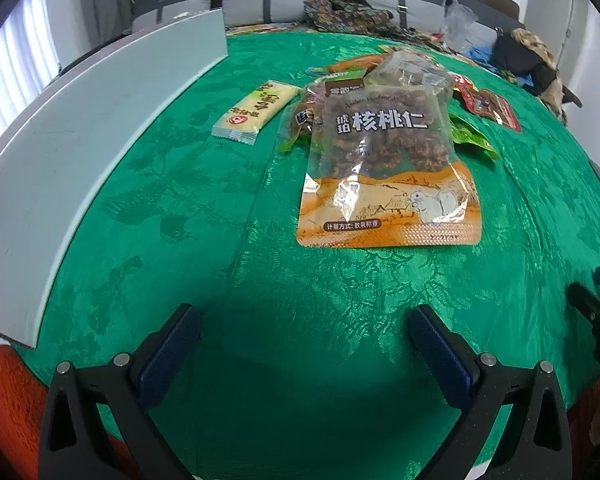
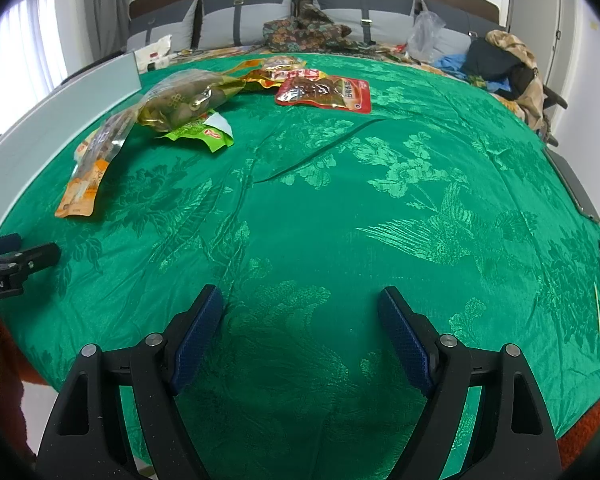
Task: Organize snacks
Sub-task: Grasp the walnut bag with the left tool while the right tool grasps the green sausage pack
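Snacks are sitting in a loose pile on the green cloth (image 2: 380,208), which is looking silky, with woven flowers and birds and a few creases. Straight ahead of the left gripper (image 1: 304,336), well past its fingertips, a glossy walnut pouch (image 1: 388,168) is lying flat, clear up top with brown clumps showing, orange at the bottom; its long axis is running away from the fingers with the orange end facing them. Ahead and left of that pouch a pale yellow bar wrapper (image 1: 256,110) is angling away to the right. A white panel (image 1: 80,152) is curving along the left side. From the right gripper (image 2: 300,320), everything is lying far ahead and to the left: a crinkly gold bag (image 2: 184,100), a green packet (image 2: 204,132), and a flat red packet (image 2: 324,94) lying crosswise. Both grippers are hanging spread wide, blue textured pads gripping nothing.
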Demonstrator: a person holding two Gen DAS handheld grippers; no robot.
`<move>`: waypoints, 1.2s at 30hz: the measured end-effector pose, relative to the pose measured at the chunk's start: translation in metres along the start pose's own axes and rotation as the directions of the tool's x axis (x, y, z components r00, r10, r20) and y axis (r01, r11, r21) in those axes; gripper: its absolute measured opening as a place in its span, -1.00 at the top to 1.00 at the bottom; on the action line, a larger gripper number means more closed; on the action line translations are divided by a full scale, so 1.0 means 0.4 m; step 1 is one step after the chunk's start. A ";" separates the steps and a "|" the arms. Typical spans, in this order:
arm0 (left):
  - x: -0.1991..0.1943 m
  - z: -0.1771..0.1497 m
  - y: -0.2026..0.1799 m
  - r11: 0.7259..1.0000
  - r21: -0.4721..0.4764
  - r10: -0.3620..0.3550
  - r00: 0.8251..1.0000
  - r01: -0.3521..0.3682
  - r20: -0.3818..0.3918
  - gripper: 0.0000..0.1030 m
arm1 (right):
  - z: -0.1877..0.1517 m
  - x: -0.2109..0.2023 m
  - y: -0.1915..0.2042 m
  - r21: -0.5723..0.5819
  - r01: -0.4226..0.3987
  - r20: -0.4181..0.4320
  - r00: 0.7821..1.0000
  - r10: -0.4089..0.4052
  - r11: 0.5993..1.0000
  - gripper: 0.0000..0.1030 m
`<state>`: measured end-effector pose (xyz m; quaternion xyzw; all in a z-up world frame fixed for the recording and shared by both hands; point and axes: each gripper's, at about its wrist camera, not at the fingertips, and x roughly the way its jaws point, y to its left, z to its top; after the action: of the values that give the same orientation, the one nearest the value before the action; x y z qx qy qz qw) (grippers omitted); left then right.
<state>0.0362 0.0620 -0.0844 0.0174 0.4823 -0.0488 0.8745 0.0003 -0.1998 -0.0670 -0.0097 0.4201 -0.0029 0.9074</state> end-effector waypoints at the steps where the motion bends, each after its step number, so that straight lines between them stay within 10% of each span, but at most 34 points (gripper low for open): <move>1: 0.000 0.001 0.002 1.000 0.002 -0.002 1.000 0.003 -0.002 -1.00 | -0.001 0.000 0.000 0.000 0.000 0.001 1.000 0.000 1.000 -0.63; 9: -0.014 0.056 0.056 0.994 -0.066 -0.096 0.994 0.092 -0.055 -0.99 | -0.002 0.000 0.000 0.000 0.000 0.002 1.000 0.000 1.000 -0.63; 18: 0.002 0.241 -0.020 0.967 0.062 -0.240 0.966 0.246 -0.090 -0.99 | -0.003 -0.002 0.001 0.001 0.001 0.004 1.000 -0.001 1.000 -0.63; 24: 0.134 0.295 -0.053 0.974 -0.020 -0.224 0.951 0.225 -0.212 -0.99 | -0.003 -0.001 0.001 0.001 0.001 0.005 1.000 -0.001 1.000 -0.63; 27: 0.152 0.291 -0.102 0.989 0.082 -0.101 0.971 0.121 -0.216 -0.99 | -0.003 -0.001 0.001 0.000 0.000 0.004 1.000 0.000 1.000 -0.63; 31: 0.121 0.269 -0.092 0.992 0.096 -0.070 0.985 0.086 -0.159 -0.33 | -0.004 -0.003 0.002 -0.001 -0.002 0.003 1.000 0.002 1.000 -0.63; 36: 0.044 0.218 -0.007 0.991 0.014 -0.134 0.985 0.136 -0.113 -0.21 | -0.007 -0.007 0.001 -0.004 -0.005 0.006 1.000 0.005 1.000 -0.63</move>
<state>0.1188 0.0515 -0.0525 -0.0031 0.5301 -0.1122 0.8405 -0.0036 -0.1996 -0.0667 -0.0106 0.4172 0.0004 0.9088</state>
